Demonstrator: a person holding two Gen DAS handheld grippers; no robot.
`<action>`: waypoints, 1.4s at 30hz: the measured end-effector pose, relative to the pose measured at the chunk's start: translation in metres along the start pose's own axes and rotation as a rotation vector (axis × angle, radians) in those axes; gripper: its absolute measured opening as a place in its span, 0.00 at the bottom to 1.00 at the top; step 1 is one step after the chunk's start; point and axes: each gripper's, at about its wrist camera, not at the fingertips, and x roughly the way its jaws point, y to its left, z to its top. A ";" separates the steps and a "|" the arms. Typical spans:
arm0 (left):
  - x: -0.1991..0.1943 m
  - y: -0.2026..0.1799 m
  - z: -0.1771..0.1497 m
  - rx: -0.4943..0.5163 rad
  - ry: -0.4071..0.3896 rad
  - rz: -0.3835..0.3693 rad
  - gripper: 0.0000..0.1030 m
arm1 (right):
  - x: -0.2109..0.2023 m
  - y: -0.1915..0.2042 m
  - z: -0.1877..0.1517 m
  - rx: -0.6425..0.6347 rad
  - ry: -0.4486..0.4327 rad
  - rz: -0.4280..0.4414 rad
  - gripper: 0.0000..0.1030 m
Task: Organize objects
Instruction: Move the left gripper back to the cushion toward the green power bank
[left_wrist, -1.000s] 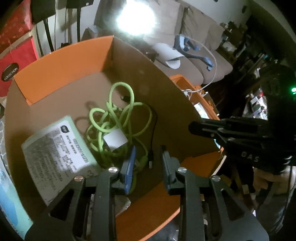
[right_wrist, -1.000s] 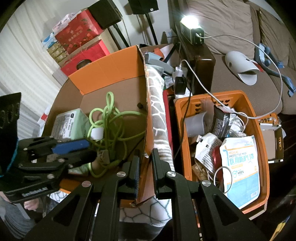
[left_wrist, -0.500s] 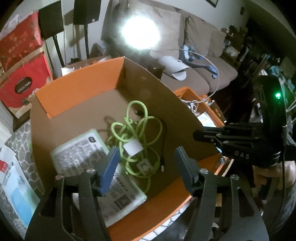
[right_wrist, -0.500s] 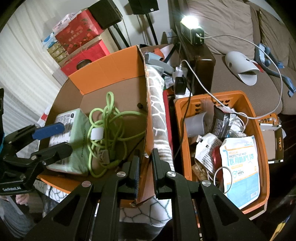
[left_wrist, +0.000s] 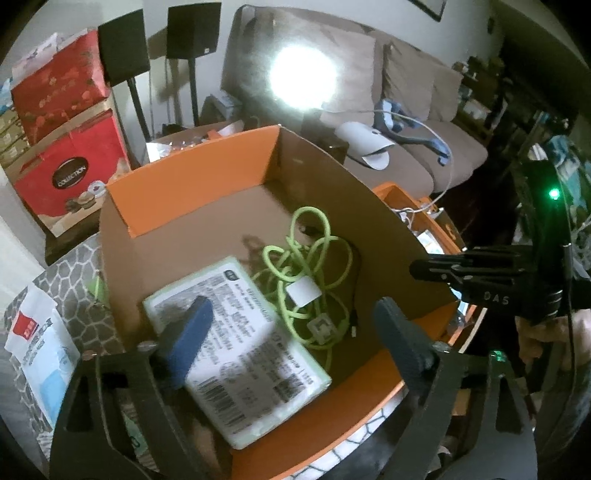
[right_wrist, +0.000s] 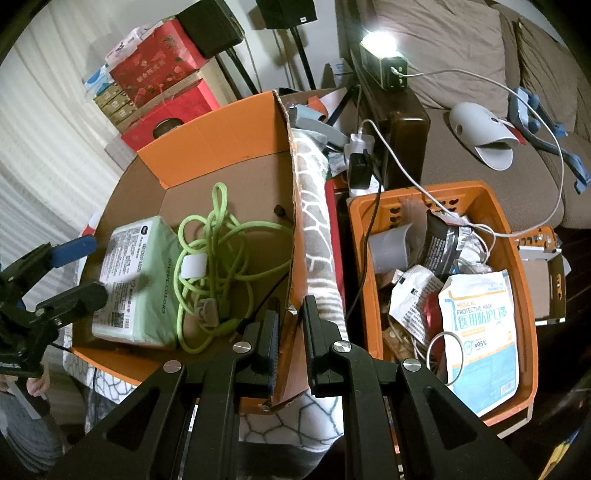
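Left gripper (left_wrist: 291, 332): jaws spread wide, nothing between them. It hangs over the near-left part of the box (left_wrist: 192, 214), above the pack (left_wrist: 236, 332); no contact visible. One finger pad is blue, the other dark grey and ribbed. In the right wrist view the same gripper (right_wrist: 79, 266) shows at the box's left edge, fingers apart, tips over the pack's end.

Right gripper (right_wrist: 290, 321): jaws nearly together, pinching the box's right wall (right_wrist: 295, 258) near its near corner. The cardboard edge runs up between the two pads. Black plastic fingers, silver screws.

Box: corrugated cardboard, brown inside, orange outside and on the flaps, open top. It sits on a grey cloth (right_wrist: 317, 229) with a white honeycomb pattern.

Pack (right_wrist: 136, 280): flat, rectangular, soft pale-green wrap, printed label with barcodes. Lies on the box floor, left side.

Cable (right_wrist: 218, 258): lime-green braided cord in a loose tangle, with a white tag (right_wrist: 194, 266) around it. It lies on the box floor just right of the pack and touches it. A thin black lead (left_wrist: 352, 288) runs along its far side.

Basket (right_wrist: 517, 266): orange plastic, perforated walls, right of the box. It holds a blue-and-white mask pouch (right_wrist: 480, 339), foil bags and white wires.
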 end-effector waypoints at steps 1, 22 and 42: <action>-0.002 0.003 0.000 -0.003 -0.003 0.004 0.89 | 0.000 0.000 0.000 -0.001 0.000 0.000 0.10; -0.026 0.075 -0.013 -0.109 -0.025 0.077 0.89 | 0.000 0.000 0.000 -0.002 0.000 -0.001 0.10; -0.006 0.204 -0.042 -0.357 0.055 0.182 0.89 | 0.000 0.001 0.000 0.000 0.000 -0.001 0.10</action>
